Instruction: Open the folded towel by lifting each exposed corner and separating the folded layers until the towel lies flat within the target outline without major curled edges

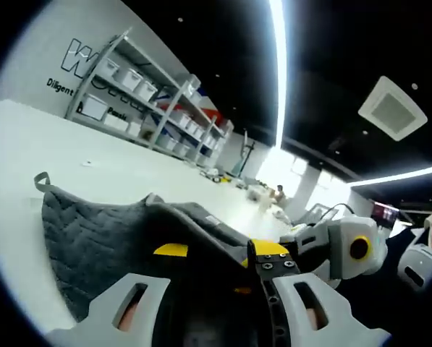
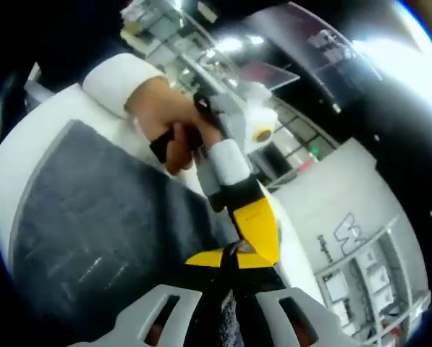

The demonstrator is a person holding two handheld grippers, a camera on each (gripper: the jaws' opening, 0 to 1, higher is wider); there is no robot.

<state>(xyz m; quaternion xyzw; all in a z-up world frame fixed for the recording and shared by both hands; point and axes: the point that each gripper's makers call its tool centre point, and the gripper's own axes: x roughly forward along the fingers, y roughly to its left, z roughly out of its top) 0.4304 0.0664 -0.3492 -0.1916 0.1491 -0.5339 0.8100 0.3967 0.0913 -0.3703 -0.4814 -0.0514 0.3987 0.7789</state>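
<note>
**Both grippers at one edge of the towel, cloth running away over the desk**

- Towel (image 1: pixel 107 238): dark grey, quilted, on the white desk (image 1: pixel 49 152). In the left gripper view it spreads ahead and to the left of the jaws, a small hanging loop at its far left corner. Its near edge is raised in a ridge, not lying flat.
- Left gripper (image 1: pixel 219 289): own jaws rise from the bottom of the view, yellow tips close together with grey cloth lifted between them. Judged narrow and pinching the towel edge; the contact itself is partly hidden.
- Right gripper (image 2: pixel 226 271): yellow tips nearly meeting over a dark fold of towel. Judged clamped on the cloth too.
- In the right gripper view the left gripper comes in from above, its yellow jaw touching or just beside the right one's tips. A hand (image 2: pixel 176 126) with a white cuff holds it.
- Key relation: both pinches sit at nearly the same spot on the near edge. The towel's broad face lies away from both. My reading: the next move is to draw the two pinches apart along that edge to separate the layers. Neither gripper is clearly nearer.
- Target outline: cannot make it out.
</note>
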